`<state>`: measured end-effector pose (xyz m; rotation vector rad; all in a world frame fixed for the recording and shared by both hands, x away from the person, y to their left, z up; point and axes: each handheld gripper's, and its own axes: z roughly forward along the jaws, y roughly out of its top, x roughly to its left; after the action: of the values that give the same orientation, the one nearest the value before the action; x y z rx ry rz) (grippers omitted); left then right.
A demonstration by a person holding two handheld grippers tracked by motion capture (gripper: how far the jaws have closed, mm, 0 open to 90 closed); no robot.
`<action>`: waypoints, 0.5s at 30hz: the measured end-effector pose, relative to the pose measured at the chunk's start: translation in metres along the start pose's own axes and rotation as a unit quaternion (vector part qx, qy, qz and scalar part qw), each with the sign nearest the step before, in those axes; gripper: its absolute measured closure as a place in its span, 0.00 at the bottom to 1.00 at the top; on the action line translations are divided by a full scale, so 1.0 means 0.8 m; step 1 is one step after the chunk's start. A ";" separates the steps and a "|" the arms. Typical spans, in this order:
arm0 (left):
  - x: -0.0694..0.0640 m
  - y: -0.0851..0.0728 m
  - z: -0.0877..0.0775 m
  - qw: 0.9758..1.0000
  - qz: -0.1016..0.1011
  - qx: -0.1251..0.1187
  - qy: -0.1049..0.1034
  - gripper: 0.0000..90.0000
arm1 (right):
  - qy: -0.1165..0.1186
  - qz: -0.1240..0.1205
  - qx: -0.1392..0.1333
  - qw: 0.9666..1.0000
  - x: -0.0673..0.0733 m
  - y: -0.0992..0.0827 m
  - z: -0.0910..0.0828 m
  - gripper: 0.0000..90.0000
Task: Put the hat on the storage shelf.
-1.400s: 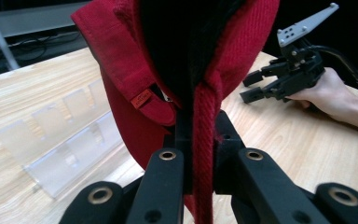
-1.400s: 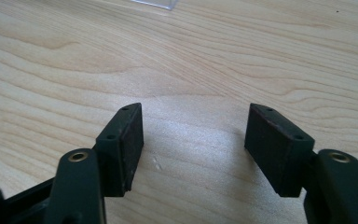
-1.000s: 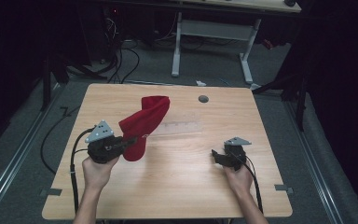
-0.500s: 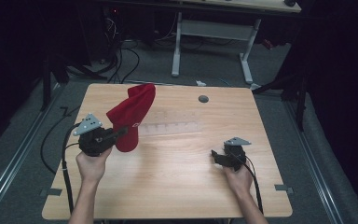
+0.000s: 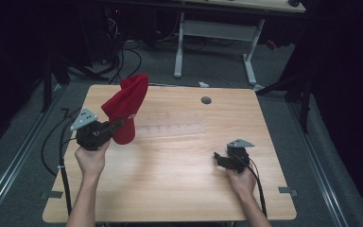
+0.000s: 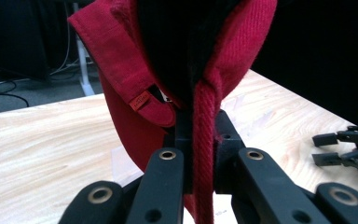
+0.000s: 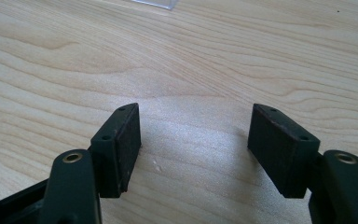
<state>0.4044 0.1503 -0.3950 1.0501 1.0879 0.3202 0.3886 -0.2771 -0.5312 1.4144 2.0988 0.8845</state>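
The left tongs are clenched on the edge of a red cap, holding it up above the left part of the wooden surface with its crown rising over the jaws. The right tongs rest low on the right side of the surface, well apart from the cap, jaws spread with nothing between them.

Beyond your left gripper, a white-legged desk stands on grey carpet; black cables trail there, and the room is dark.
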 end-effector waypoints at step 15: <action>0.009 0.000 0.041 1.000 0.008 -0.014 0.001 0.94 | 0.000 -0.001 0.000 1.000 0.000 0.000 0.000 0.39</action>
<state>0.4351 0.1374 -0.3969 1.0336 1.0752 0.3486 0.3885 -0.2769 -0.5312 1.4127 2.1005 0.8845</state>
